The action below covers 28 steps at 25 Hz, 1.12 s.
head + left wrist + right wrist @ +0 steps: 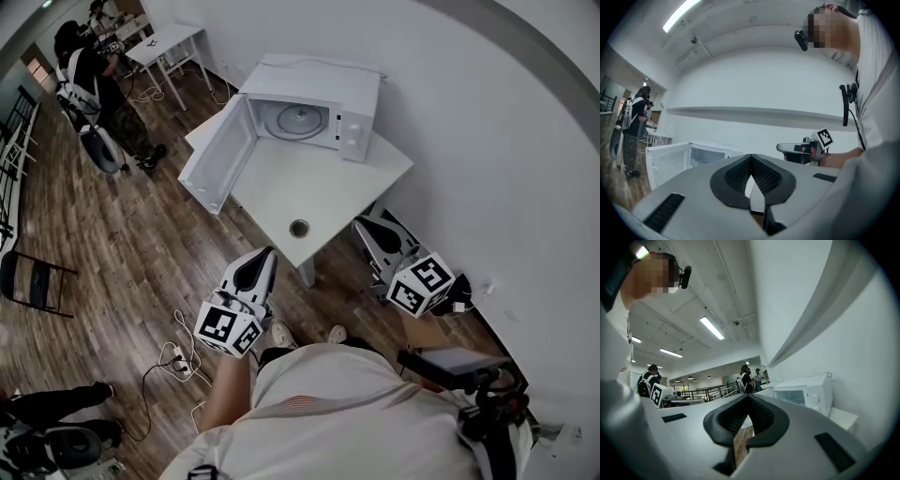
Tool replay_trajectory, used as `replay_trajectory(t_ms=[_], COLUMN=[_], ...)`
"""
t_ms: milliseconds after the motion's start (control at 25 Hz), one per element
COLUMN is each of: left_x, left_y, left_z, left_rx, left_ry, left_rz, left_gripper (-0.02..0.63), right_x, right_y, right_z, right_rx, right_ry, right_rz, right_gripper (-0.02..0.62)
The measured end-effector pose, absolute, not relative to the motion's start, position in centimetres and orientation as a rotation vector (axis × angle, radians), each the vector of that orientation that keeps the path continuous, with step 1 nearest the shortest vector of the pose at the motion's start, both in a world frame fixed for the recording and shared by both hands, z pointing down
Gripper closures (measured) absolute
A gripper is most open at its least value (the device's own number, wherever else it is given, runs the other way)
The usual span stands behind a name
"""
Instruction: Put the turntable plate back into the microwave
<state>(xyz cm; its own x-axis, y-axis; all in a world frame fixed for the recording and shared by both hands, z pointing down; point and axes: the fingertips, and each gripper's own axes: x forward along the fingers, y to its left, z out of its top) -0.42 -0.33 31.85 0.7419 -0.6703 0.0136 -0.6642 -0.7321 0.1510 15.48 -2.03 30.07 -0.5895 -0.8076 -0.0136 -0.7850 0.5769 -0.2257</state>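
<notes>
Your left tool point(268, 251) and right tool point(361, 225) are closed, empty; turntable plate point(302, 119) sits inside the microwave point(361, 103), well apart.

A white table point(314, 187) stands before me on a wood floor point(122, 244). A person point(92, 75) stands beyond it, a folding chair point(33, 281) to my left.

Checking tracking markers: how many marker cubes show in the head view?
2: one marker cube on the left gripper, over the floor; the other on the right gripper, beside the table. None seems hidden.
</notes>
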Motion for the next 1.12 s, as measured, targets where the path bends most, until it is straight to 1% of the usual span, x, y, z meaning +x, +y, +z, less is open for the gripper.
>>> replay_trajectory(t_ms=[120, 320, 640, 1120], left_x=[0.6, 0.5, -1.1, -3.0], left_y=[0.5, 1.0, 0.4, -0.4], left_z=[32.0, 32.2, 30.4, 30.5], left_rx=[2.805, 2.810, 2.801, 2.799], left_ry=[-1.065, -1.056, -0.993, -0.915], left_rz=[-0.063, -0.074, -0.146, -0.186], left_gripper=[0.595, 0.595, 0.595, 0.595], right_x=[16.3, 15.5, 13.8, 11.2], right_y=[-1.0, -0.1, -0.3, -0.9], right_z=[30.1, 30.3, 30.1, 29.5], right_rx=[-1.387, -1.403, -1.442, -1.474], right_ry=[2.692, 2.714, 2.695, 2.700], right_rz=[-0.270, -0.233, -0.215, -0.169], right_gripper=[0.591, 0.591, 0.591, 0.591])
